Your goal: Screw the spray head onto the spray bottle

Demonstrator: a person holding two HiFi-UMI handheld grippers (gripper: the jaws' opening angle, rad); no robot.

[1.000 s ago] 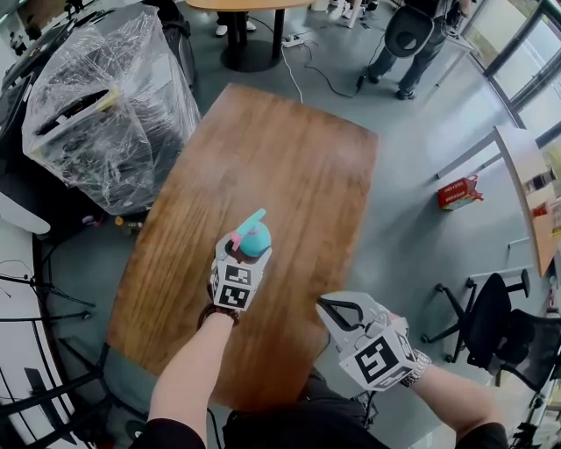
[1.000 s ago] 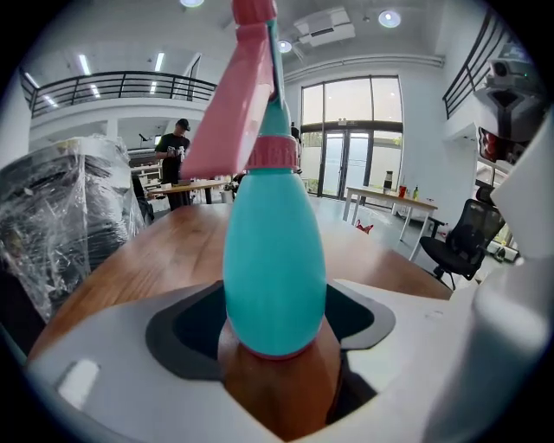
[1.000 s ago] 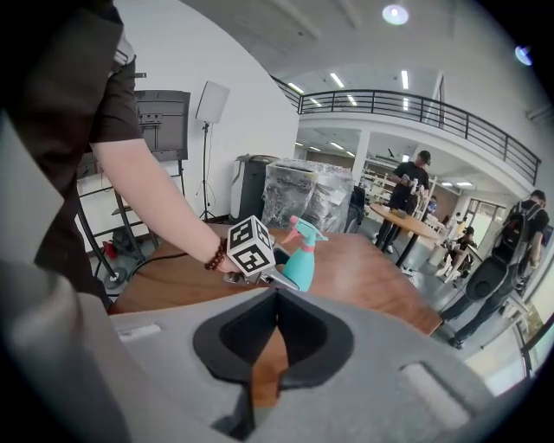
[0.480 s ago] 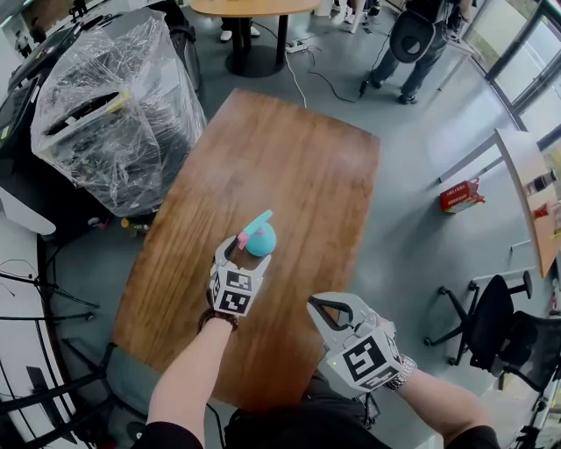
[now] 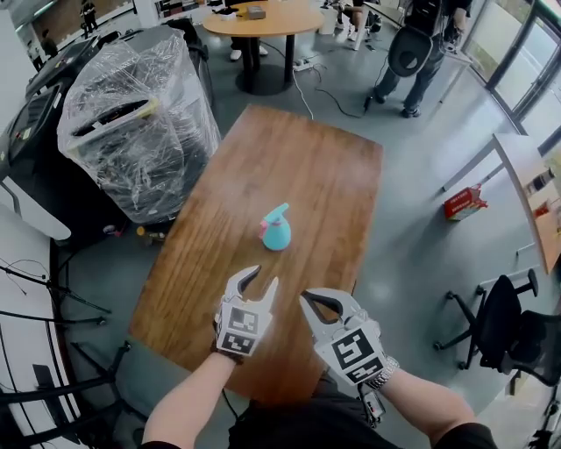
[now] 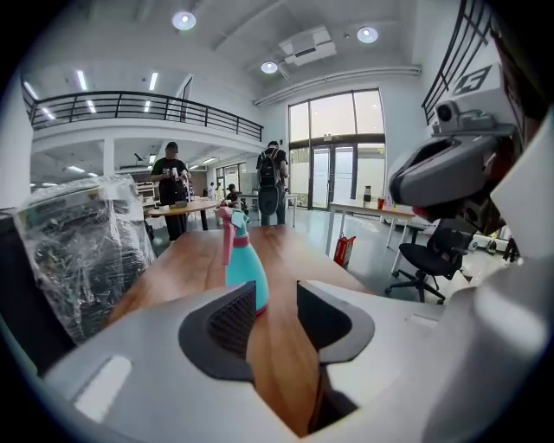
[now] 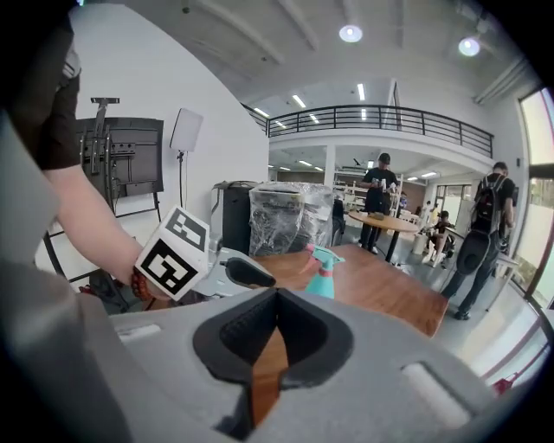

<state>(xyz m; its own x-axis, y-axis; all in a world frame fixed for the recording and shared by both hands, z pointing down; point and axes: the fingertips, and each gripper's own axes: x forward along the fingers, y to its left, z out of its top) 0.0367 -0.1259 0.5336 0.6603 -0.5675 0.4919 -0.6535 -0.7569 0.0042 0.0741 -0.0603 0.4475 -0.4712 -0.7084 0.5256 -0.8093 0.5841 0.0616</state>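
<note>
A teal spray bottle [image 5: 277,231] with a pink collar and a teal spray head on top stands upright, alone, in the middle of the wooden table [image 5: 324,167]. My left gripper [image 5: 257,282] hovers over the table's near part, well short of the bottle. Its jaws have just been closing, a gap still shows and nothing is between them. In the left gripper view the bottle [image 6: 242,264] stands beyond the left gripper [image 6: 277,324]. My right gripper [image 5: 307,301] is beside the left one, shut and empty. The right gripper view shows the bottle [image 7: 327,277] ahead of its shut gripper [image 7: 277,303].
Plastic-wrapped equipment [image 5: 131,123] stands left of the table. A round table [image 5: 261,17] and standing people are at the far end. A red box [image 5: 462,202] lies on the floor at the right, near a black office chair [image 5: 504,333].
The left gripper, which had the bottle between its jaws, has drawn back toward the near edge and up, leaving the bottle standing free. The right gripper has shifted a little left.
</note>
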